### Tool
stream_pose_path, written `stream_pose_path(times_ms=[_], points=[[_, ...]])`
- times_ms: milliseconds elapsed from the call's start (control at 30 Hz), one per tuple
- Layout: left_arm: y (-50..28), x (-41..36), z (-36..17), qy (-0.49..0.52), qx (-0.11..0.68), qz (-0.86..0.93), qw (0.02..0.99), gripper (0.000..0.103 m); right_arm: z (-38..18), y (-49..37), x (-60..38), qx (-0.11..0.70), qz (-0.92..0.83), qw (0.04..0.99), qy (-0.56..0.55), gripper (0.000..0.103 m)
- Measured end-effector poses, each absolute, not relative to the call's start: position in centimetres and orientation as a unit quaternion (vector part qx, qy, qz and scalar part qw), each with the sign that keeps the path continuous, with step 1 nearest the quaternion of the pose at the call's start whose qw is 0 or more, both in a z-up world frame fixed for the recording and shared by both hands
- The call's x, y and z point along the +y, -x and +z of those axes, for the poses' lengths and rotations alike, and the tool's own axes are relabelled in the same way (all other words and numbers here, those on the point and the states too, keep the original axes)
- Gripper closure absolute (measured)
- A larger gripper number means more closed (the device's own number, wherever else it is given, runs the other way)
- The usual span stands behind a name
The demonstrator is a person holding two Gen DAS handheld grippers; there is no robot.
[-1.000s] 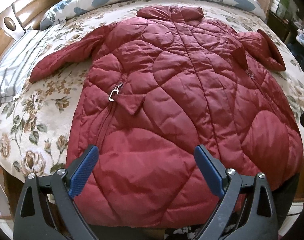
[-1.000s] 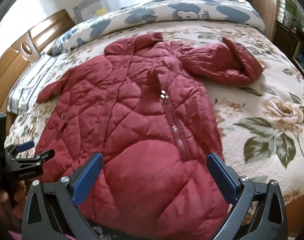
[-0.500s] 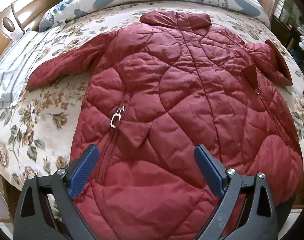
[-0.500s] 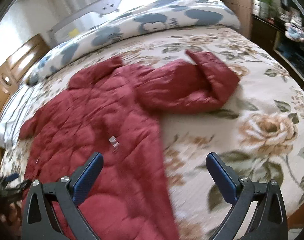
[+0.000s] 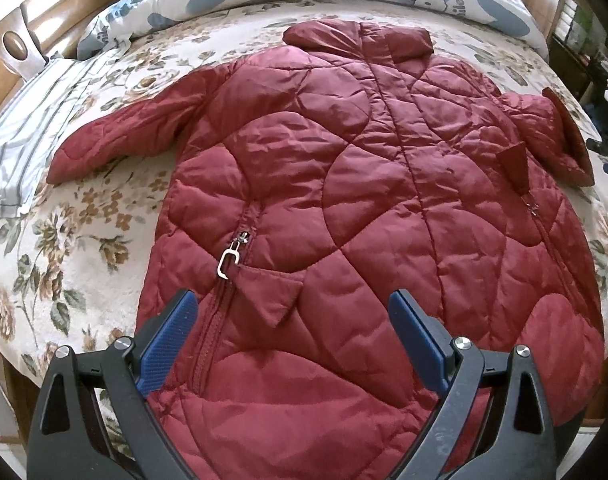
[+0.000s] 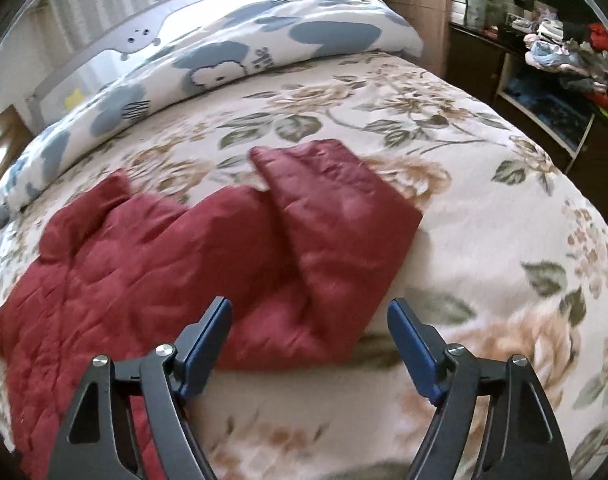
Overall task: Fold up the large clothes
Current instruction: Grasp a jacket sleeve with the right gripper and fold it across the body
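Observation:
A dark red quilted jacket (image 5: 343, 200) lies spread front-up on the floral bedspread (image 5: 84, 232), collar at the far end. Its left sleeve (image 5: 120, 136) sticks out flat; its right sleeve (image 6: 335, 216) lies bent back on itself. My left gripper (image 5: 294, 312) is open and empty above the jacket's lower front, near a pocket zip pull (image 5: 228, 258). My right gripper (image 6: 309, 316) is open and empty, just in front of the folded right sleeve, over the jacket's right edge (image 6: 144, 264).
A rolled blue-and-white duvet (image 6: 224, 60) lies along the far side of the bed. A striped pillow (image 5: 20, 140) and wooden headboard (image 5: 32, 20) are at the left. Dark shelves with clutter (image 6: 563, 64) stand to the right of the bed.
The right gripper has swung right and forward, from over the jacket's body to the folded right sleeve, its jaws a little narrower. The left gripper has moved forward over the jacket's hem.

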State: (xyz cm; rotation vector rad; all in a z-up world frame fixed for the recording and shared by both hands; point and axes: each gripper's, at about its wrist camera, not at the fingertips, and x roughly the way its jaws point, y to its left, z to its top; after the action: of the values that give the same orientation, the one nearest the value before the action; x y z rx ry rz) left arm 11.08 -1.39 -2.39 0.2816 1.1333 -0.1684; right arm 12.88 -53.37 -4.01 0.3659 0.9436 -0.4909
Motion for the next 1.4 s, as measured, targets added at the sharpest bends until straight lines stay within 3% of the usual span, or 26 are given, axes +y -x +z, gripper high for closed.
stream_pose_path(times_ms=[133, 267, 333, 400, 500, 933, 1400], points=[[-11.9, -1.3, -2.7, -0.126, 0.538, -0.074, 0.830, 0.006, -6.0, -15.0, -55.0, 0.465, -0.245, 0.835, -0.163, 0.026], [-12.7, -1.5, -3.1, -0.124, 0.540, -0.072, 0.830, 0.006, -7.5, -16.2, -56.1, 0.475, -0.248, 0.826, -0.173, 0.041], [-13.1, -1.6, -3.2, -0.123, 0.538, -0.073, 0.830, 0.006, -7.6, -16.3, -56.6, 0.467, -0.246, 0.830, -0.179, 0.052], [-13.7, -1.7, -3.4, -0.120, 0.540, -0.074, 0.830, 0.006, -7.1, -16.3, -56.4, 0.461, -0.243, 0.834, -0.182, 0.077], [-14.4, -1.7, -3.6, -0.112, 0.544, -0.076, 0.828, 0.006, -5.9, -16.4, -55.6, 0.446, -0.229, 0.846, -0.184, 0.086], [-16.0, -1.0, -4.2, -0.086, 0.546, -0.082, 0.829, 0.006, 0.1, -18.0, -45.1, 0.390, -0.081, 0.903, -0.163, 0.089], [-18.7, 1.6, -4.2, 0.031, 0.566, -0.160, 0.808, 0.006, -3.4, -21.5, -31.1, 0.433, 0.093, 0.888, -0.126, 0.090]])
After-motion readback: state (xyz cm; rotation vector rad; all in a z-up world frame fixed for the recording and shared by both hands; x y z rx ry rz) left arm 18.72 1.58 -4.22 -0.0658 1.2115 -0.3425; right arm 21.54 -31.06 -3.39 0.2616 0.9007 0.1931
